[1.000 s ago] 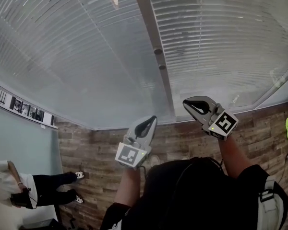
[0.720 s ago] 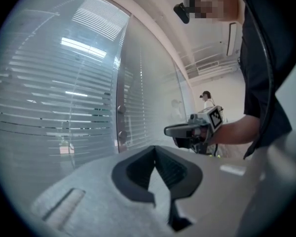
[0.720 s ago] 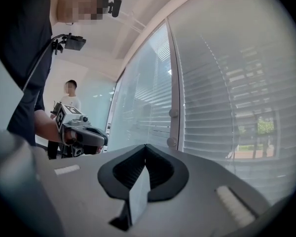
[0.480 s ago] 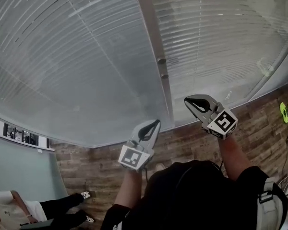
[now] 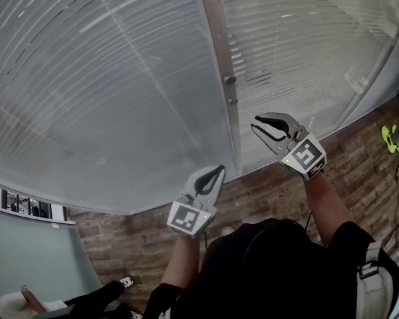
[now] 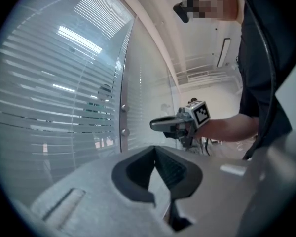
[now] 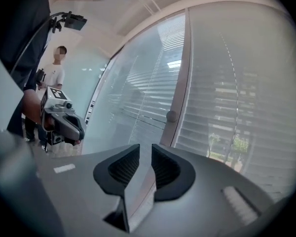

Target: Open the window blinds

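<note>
R gripper (image 7: 145, 150) jaws had just been opening, slightly apart w/ nothing between, L gripper (image 6: 155, 149) jaws together & empty, both clear of the blinds (image 5: 299, 45), slats level behind glass either side of the post (image 5: 221, 58).

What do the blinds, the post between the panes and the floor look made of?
Blinds: thin pale slats with a dull sheen, probably aluminium or plastic; cannot tell which. Post: smooth, light-painted, likely metal, with round knobs. Floor: brown planks with grain and knots, wood or wood-look laminate.
</note>
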Demonstrator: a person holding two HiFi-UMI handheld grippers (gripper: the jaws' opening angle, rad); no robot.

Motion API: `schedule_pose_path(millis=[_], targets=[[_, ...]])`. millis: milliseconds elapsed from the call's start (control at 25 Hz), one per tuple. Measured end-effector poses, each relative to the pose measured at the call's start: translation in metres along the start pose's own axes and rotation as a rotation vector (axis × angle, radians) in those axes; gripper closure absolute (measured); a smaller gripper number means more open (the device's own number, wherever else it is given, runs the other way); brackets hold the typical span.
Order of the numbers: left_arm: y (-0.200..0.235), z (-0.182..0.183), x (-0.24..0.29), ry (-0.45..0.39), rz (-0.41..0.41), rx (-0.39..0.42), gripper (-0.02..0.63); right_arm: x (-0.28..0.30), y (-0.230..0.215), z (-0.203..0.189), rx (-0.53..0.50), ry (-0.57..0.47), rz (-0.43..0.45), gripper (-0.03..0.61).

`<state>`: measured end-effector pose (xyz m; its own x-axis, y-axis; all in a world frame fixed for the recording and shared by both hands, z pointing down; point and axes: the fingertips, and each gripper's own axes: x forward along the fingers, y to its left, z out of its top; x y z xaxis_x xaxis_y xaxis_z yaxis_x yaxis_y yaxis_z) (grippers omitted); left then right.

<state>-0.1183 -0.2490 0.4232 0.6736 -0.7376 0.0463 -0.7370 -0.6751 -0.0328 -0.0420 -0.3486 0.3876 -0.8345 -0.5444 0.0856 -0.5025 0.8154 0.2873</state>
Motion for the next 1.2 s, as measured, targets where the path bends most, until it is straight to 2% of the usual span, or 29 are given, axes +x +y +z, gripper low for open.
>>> schedule_pose_path(millis=[160, 400, 520, 800, 920, 1040, 1200], targets=[[-0.004, 0.001, -0.003, -0.008, -0.019, 0.004, 0.609, 0.01, -0.015, 0.015, -0.16, 0.057, -0.054, 0.465], [-0.001, 0.001, -0.018, -0.029, -0.013, -0.002, 0.609, 0.04, -0.036, 0.044, -0.57, 0.235, -0.158, 0.39], [0.004, 0.0, -0.028, -0.039, 0.014, -0.005, 0.609, 0.057, -0.044, 0.05, -0.691, 0.277, -0.188, 0.373], [0.011, -0.001, -0.051, -0.049, 0.07, -0.023, 0.609, 0.081, -0.055, 0.05, -0.815, 0.356, -0.227, 0.373], [0.014, -0.002, -0.058, -0.047, 0.089, -0.03, 0.609, 0.084, -0.061, 0.052, -0.86, 0.369, -0.267, 0.414], [0.017, -0.003, -0.064, -0.047, 0.101, -0.037, 0.609, 0.084, -0.062, 0.053, -0.895, 0.38, -0.292, 0.443], [0.017, -0.005, -0.069, -0.047, 0.098, -0.046, 0.609, 0.082, -0.06, 0.052, -0.892, 0.388, -0.315, 0.447]])
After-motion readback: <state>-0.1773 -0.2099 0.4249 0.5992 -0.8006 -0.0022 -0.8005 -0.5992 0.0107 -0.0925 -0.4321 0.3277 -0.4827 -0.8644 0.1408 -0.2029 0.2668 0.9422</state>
